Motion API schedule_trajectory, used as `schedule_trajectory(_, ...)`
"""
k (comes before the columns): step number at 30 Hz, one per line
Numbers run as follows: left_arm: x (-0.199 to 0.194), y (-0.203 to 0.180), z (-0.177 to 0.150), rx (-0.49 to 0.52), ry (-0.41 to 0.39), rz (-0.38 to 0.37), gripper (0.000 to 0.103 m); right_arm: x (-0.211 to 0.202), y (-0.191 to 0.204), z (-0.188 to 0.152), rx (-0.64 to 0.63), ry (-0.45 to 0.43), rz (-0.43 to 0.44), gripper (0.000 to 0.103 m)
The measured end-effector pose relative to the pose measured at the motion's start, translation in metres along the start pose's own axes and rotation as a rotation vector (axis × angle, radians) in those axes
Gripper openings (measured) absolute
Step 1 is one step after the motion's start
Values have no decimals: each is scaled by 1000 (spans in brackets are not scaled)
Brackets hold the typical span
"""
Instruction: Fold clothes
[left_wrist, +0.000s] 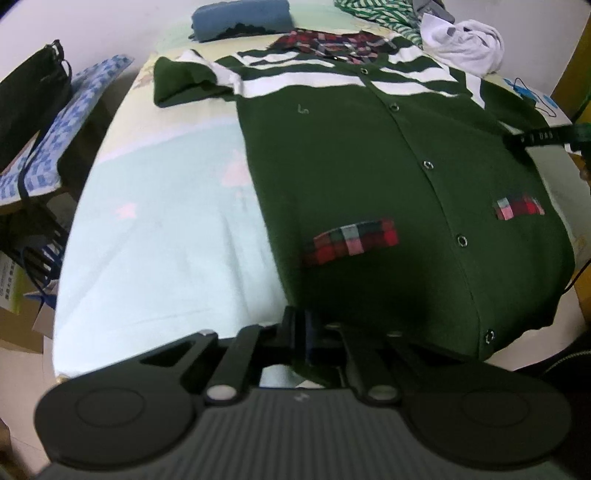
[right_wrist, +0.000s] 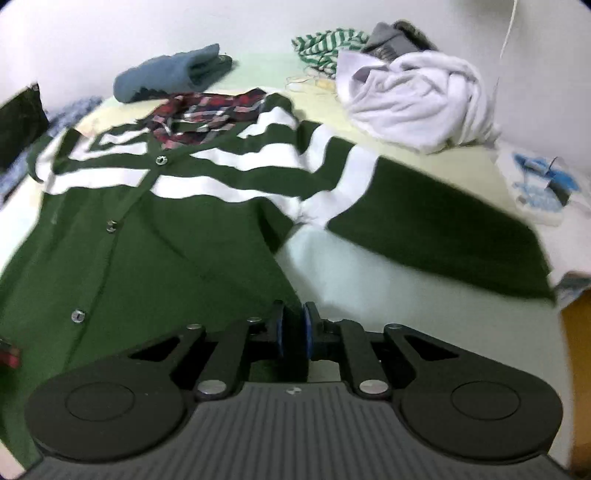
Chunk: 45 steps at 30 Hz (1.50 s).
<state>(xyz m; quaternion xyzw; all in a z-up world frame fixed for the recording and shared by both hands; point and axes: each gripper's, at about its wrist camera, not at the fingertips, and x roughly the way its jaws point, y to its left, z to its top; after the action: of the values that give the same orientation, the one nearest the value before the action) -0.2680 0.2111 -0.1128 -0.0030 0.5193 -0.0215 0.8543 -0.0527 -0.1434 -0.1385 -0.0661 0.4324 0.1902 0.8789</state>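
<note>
A dark green cardigan (left_wrist: 369, 166) with white stripes, snap buttons, plaid pocket trims and a plaid collar lies face up on the bed. My left gripper (left_wrist: 301, 332) is shut on its lower left hem corner. My right gripper (right_wrist: 294, 332) is shut on the cardigan's (right_wrist: 147, 240) lower right edge. The right sleeve (right_wrist: 443, 229) stretches out to the right over the sheet. The other gripper (left_wrist: 543, 138) reaches in at the cardigan's right edge in the left wrist view.
A folded blue garment (left_wrist: 242, 18) lies at the head of the bed. A white garment (right_wrist: 417, 99), a green striped one (right_wrist: 325, 48) and a grey one form a pile at the back right. A black bag (left_wrist: 29, 96) sits on a checkered chair at left.
</note>
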Motion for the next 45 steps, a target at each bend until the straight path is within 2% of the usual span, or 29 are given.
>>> schedule_trajectory(1,-2,0,1,2,-1,-3,2,-3,5,-2,-19,-1,14,22)
schedule_trajectory(2,-3,1,2,3,-2,-6,2,-11,9,-5,-33,-6,28,39)
schedule_trajectory(4,-3,-3,2,19,3,-2,2,-25,7,-11,-24,3,71,59)
schedule_trajectory(6,1,-6,0,28,15,-3,2,-37,0,-22,-2,74,154,60)
schedule_trajectory(9,2,-9,-1,36,17,1,1,-47,-5,-40,47,192,223,60)
schedule_trajectory(10,2,-10,0,39,15,4,1,-49,-6,-47,59,219,219,60)
schedule_trajectory(12,-3,-8,4,39,7,11,1,-52,-4,-59,70,260,227,60)
schedule_trajectory(14,-12,2,12,8,-6,-4,1,-57,1,-71,77,246,242,60)
schedule_trajectory(15,-20,8,17,-15,-16,-15,1,-59,4,-74,69,240,244,55)
schedule_trajectory(16,-27,10,20,-17,-28,-10,0,-60,8,-76,53,241,247,30)
schedule_trajectory(17,-35,13,23,-14,-41,0,0,-59,11,-75,39,248,244,12)
schedule_trajectory(20,-51,11,25,18,-47,5,0,-61,6,-71,21,269,261,13)
schedule_trajectory(22,-49,7,20,55,-22,43,0,-64,5,-67,-5,266,263,13)
schedule_trajectory(24,-40,9,12,50,13,62,0,-65,5,-64,-33,269,259,13)
schedule_trajectory(27,-29,14,1,14,52,63,0,-62,9,-62,-71,263,228,23)
schedule_trajectory(29,-23,15,-2,-5,57,62,0,-66,7,-56,-79,223,201,44)
schedule_trajectory(31,-18,15,-2,-29,40,55,0,-73,5,-48,-59,166,216,46)
schedule_trajectory(33,-9,15,0,-51,35,43,24,-72,10,-40,-61,140,250,46)
schedule_trajectory(35,-2,11,0,-57,23,41,62,-68,24,-37,-93,134,284,47)
schedule_trajectory(36,0,7,0,-48,13,38,65,-65,32,-37,-117,135,299,47)
schedule_trajectory(40,6,-11,7,-9,-21,12,66,-56,63,-40,-206,132,345,53)
schedule_trajectory(41,9,-15,10,3,-22,11,69,-53,69,-41,-224,132,347,53)
schedule_trajectory(45,31,-22,15,5,17,37,72,-45,82,-41,-250,123,352,54)
